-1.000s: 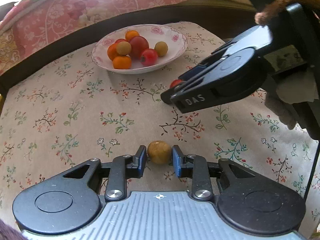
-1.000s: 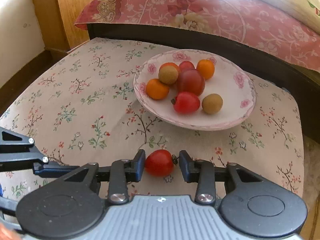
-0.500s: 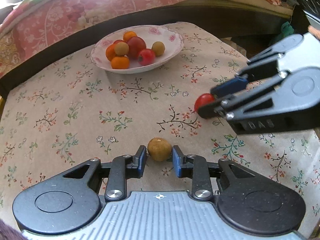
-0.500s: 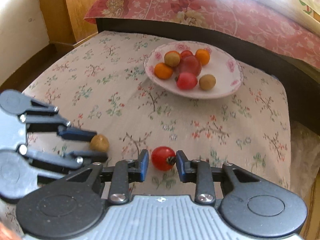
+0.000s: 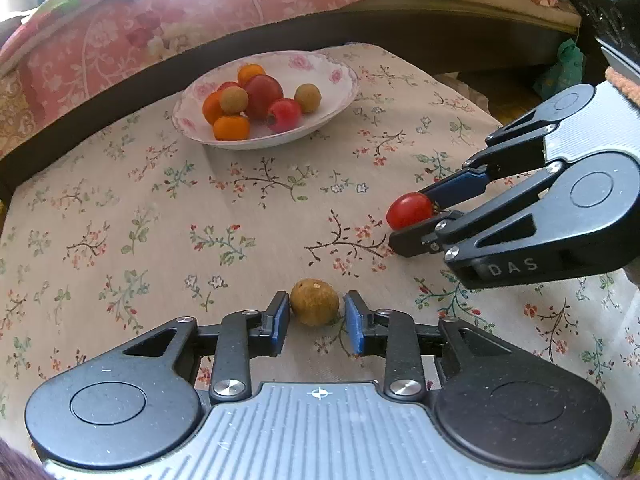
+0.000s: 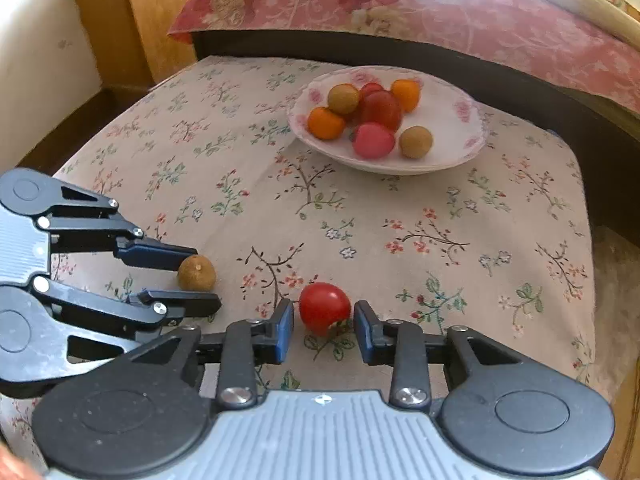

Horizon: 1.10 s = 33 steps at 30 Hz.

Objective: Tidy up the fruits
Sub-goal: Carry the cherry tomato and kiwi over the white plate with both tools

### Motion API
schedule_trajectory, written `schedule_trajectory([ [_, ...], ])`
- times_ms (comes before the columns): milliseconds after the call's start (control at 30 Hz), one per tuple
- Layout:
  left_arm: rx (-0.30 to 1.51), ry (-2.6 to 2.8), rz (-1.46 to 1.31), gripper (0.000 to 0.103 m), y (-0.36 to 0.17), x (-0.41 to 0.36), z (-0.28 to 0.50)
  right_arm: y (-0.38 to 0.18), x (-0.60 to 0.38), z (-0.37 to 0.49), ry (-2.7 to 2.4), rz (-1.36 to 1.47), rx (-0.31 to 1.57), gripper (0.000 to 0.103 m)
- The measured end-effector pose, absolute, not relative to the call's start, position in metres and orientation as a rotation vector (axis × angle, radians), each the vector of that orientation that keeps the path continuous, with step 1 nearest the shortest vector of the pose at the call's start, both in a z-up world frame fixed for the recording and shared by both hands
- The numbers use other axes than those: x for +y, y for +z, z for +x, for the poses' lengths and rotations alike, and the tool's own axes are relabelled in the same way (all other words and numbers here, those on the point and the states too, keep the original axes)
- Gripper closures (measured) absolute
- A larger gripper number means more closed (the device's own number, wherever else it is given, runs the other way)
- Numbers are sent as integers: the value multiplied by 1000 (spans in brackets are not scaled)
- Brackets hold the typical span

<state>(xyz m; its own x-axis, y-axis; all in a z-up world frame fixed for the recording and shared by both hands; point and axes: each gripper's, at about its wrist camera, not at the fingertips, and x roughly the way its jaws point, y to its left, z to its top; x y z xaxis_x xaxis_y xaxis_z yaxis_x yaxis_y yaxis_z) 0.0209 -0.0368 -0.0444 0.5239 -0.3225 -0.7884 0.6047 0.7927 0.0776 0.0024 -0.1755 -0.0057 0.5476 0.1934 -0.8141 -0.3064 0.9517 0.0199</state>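
Note:
A brown round fruit (image 5: 314, 307) lies on the flowered cloth between the pads of my left gripper (image 5: 314, 322), which stand slightly apart from it. It also shows in the right wrist view (image 6: 196, 273). A red tomato (image 6: 325, 308) lies on the cloth between the pads of my right gripper (image 6: 323, 330), with gaps on both sides. The tomato also shows in the left wrist view (image 5: 409, 210). A white flowered plate (image 5: 336, 92) at the back holds several red, orange and brown fruits (image 5: 262, 94). Both grippers are open.
The flowered cloth (image 5: 160, 220) covers a small table. A dark bed frame (image 6: 400, 52) with pink bedding runs behind it. A wooden cabinet (image 6: 132, 20) stands at the far left. The table's right edge (image 6: 592, 240) drops off.
My right gripper pulled back from the plate to the near part of the table, lowered the tomato onto the cloth and opened. My left gripper opened around the brown fruit.

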Motion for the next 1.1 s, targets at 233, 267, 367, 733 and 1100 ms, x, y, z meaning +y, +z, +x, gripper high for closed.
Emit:
schedule_trajectory([
  [233, 857, -568, 371, 64, -43, -37, 21, -6, -169, 0, 284, -182, 948, 64],
  [267, 858, -571, 374, 67, -43, -38, 20, -6, -169, 0, 283, -188, 950, 65],
  [367, 869, -568, 372, 70, -42, -40, 20, -5, -171, -1, 282, -188, 955, 72],
  [733, 837, -555, 357, 70, -23, -44, 24, 7, -176, -4, 287, -158, 926, 72],
  [1100, 809, -547, 340, 70, -14, -50, 36, 16, -173, 3, 293, -142, 897, 72],
])
